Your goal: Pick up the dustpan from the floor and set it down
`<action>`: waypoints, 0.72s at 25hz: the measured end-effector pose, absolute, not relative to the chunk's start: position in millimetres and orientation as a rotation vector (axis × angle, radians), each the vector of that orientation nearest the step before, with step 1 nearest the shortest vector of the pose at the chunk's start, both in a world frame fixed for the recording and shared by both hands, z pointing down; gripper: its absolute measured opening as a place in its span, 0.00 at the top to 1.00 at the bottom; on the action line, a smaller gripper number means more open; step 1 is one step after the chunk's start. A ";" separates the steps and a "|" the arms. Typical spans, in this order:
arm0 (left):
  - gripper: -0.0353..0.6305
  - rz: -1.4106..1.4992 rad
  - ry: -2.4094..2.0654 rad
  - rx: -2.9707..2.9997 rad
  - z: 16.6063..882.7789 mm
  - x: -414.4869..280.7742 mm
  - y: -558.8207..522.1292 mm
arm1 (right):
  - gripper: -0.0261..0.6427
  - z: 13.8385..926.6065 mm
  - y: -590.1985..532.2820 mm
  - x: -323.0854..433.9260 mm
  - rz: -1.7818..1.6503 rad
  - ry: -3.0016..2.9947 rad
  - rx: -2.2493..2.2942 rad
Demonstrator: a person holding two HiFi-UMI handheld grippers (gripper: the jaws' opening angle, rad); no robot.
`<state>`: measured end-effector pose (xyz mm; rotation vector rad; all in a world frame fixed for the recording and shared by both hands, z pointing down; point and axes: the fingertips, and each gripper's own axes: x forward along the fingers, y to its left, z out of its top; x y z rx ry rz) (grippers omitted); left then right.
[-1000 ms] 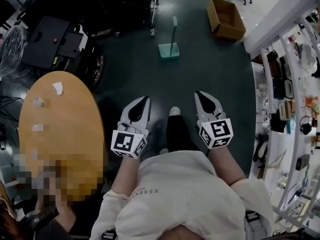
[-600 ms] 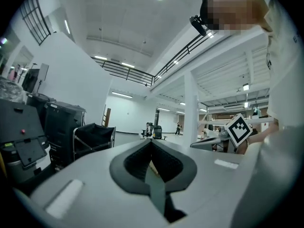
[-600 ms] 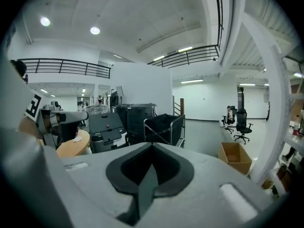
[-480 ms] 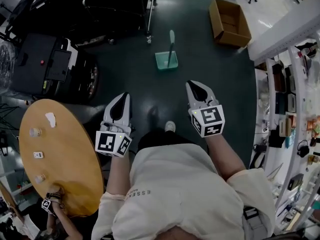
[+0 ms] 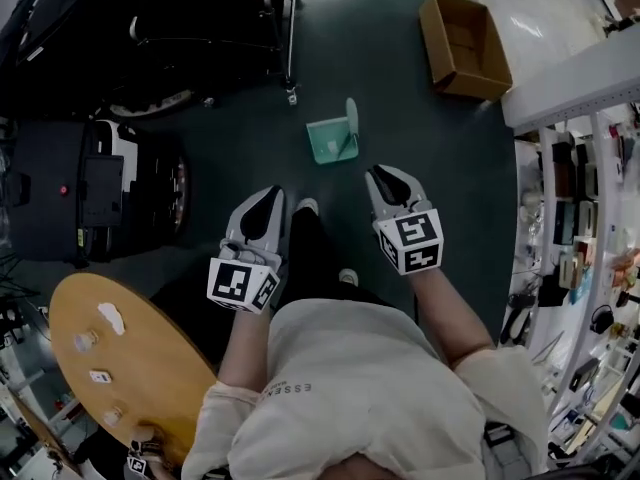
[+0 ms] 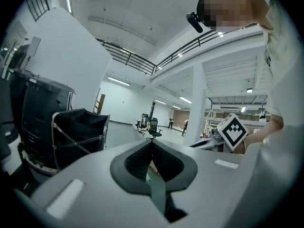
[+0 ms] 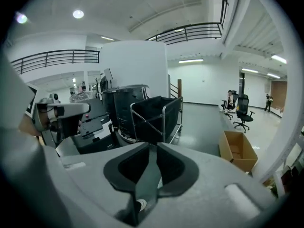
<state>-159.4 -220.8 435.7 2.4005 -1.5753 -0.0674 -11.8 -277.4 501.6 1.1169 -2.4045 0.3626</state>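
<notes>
Fingers (image 6: 132, 164) on the left gripper (image 5: 271, 196) are squeezed together on nothing, while the right gripper (image 5: 379, 172) has just been opening a crack, empty too, probably getting ready for the green dustpan (image 5: 333, 140) sitting on the floor (image 5: 440, 178) just ahead.

I classify this site as a large open-plan laboratory or workshop hall. Indicators: a dark floor (image 5: 420, 138) carrying an open cardboard box (image 5: 462, 30) near its far right corner; a white shelving rack (image 5: 580, 218) crowded with cables and small gear along the floor's right edge; black equipment units (image 5: 90, 183) and a fabric-sided cart (image 7: 154, 115); a round wooden table (image 5: 130, 368); a railed mezzanine (image 7: 185, 32); a white column (image 6: 198, 103), ceiling lights (image 7: 78, 14) and office chairs (image 7: 243, 110) beyond.
</notes>
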 end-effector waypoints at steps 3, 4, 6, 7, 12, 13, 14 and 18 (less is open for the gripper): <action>0.92 -0.048 -1.425 2.418 445.2 -168.5 -283.5 | 0.90 532.8 -332.0 -25.7 0.400 -2.332 1.156; 0.92 -0.035 -1.397 2.430 448.7 -172.7 -304.3 | 0.88 546.7 -350.2 -28.5 0.406 -2.301 1.168; 0.92 0.001 -1.396 2.456 462.2 -184.5 -347.0 | 0.80 580.8 -388.0 -32.0 0.430 -2.233 1.193; 0.92 0.014 -1.405 2.465 471.3 -190.9 -366.8 | 0.75 600.5 -405.9 -32.8 0.453 -2.195 1.206; 0.92 0.013 -1.392 2.406 521.4 -207.4 -421.1 | 0.64 696.5 -458.8 -31.1 0.643 -2.025 1.232; 0.92 0.025 -1.384 2.394 532.7 -206.1 -426.3 | 0.64 712.2 -466.2 -28.6 0.667 -1.996 1.232; 0.92 0.037 -1.374 2.383 544.4 -204.2 -430.0 | 0.63 726.8 -472.8 -26.0 0.689 -1.969 1.232; 0.92 0.016 -1.303 2.330 579.9 -198.9 -433.9 | 0.61 772.0 -493.1 -30.6 0.749 -1.915 1.185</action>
